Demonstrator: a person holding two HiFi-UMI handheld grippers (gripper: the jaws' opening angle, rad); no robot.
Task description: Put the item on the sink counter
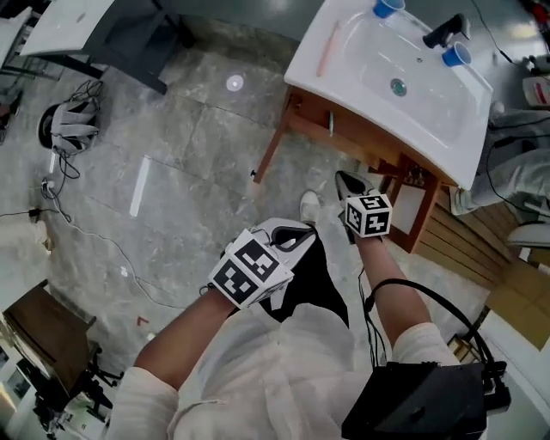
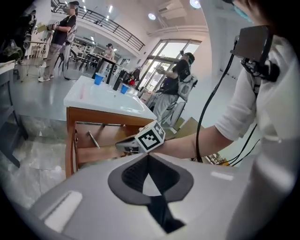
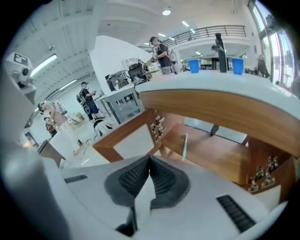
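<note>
Two grippers are held in front of the sink, both on its near side and below the level of the sink counter (image 1: 447, 129). The left gripper (image 2: 148, 157) has its jaws brought together at the tips, with nothing between them. The right gripper (image 3: 150, 161) is likewise closed at the tips and empty. In the head view the right gripper (image 1: 348, 182) is the nearer of the two to the sink, just beside its wooden frame; the left gripper (image 1: 296, 236) is farther back, over the floor (image 1: 172, 172).

A pale stick (image 3: 185, 146) lies on the wooden shelf (image 3: 220, 161) under the sink, apart from both grippers. What the pale stick is cannot be told.

On top of the sink counter stand two blue cups (image 1: 388, 8) (image 1: 455, 55), one on each side of the black tap (image 1: 445, 32). A pink stick (image 1: 326, 49) lies flat along the counter's left edge, on the side away from the cups.
</note>
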